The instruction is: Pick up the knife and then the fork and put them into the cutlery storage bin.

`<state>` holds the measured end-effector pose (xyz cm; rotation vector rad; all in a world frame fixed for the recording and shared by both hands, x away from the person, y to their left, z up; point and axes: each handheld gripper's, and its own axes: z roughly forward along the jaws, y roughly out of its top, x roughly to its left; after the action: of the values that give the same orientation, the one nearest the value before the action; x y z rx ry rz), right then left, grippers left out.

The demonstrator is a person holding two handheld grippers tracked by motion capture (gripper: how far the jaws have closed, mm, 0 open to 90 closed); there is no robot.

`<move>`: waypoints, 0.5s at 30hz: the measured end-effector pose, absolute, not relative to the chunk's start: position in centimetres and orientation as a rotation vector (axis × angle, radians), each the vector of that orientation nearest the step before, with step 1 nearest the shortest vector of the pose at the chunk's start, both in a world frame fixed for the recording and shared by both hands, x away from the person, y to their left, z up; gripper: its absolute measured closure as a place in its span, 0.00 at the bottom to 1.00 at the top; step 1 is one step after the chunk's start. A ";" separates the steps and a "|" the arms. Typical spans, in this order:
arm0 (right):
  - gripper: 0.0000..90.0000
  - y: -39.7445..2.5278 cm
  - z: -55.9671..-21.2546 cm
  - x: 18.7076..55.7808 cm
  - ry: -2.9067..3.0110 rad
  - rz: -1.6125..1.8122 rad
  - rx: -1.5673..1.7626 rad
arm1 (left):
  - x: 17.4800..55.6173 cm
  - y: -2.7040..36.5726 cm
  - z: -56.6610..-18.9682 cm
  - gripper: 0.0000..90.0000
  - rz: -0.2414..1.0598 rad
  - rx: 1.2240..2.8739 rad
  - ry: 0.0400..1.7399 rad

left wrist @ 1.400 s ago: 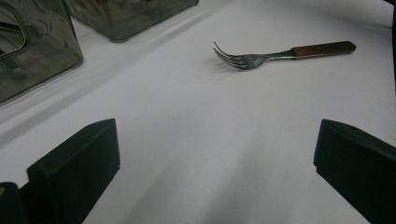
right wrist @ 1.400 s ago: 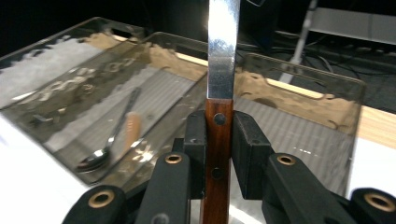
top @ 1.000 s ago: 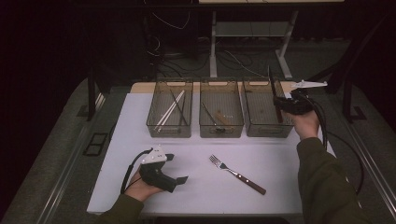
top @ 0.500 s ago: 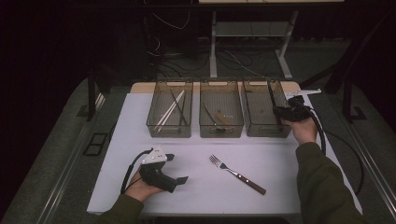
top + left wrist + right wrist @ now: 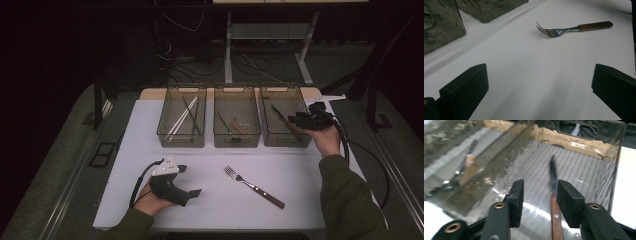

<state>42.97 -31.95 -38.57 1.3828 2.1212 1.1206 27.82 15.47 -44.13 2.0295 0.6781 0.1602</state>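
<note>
A wooden-handled knife (image 5: 553,176) lies on the floor of the right-hand clear bin (image 5: 300,142), also seen as a dark blade (image 5: 280,116). My right gripper (image 5: 539,195) reaches over that bin's right rim (image 5: 296,120), jaws apart, with the knife handle next to one jaw and not pinched. A fork (image 5: 252,186) with a wooden handle lies on the white table, tines pointing left and away; it appears too in the left gripper view (image 5: 564,28). My left gripper (image 5: 189,180) rests on the table left of the fork, wide open (image 5: 539,85) with nothing between its jaws.
Three clear bins stand in a row at the back of the white table (image 5: 300,200). The left bin (image 5: 180,141) holds chopsticks (image 5: 181,119); the middle bin (image 5: 236,142) holds a utensil with a wooden handle (image 5: 232,125). Cables trail from both grippers.
My right gripper came down from above the right bin, where it held the knife upright, to the bin's rim. The knife now lies in the bin. The left gripper has stayed still.
</note>
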 end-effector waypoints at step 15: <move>0.49 -30.5 -37.1 38.6 2.214 1.315 1.248 | 27.8 15.4 -44.2 0.00 0.160 2.032 0.677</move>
<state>38.63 -30.52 -37.07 1.2481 2.2140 1.3148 27.82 15.43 -44.15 2.0323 0.6773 0.1602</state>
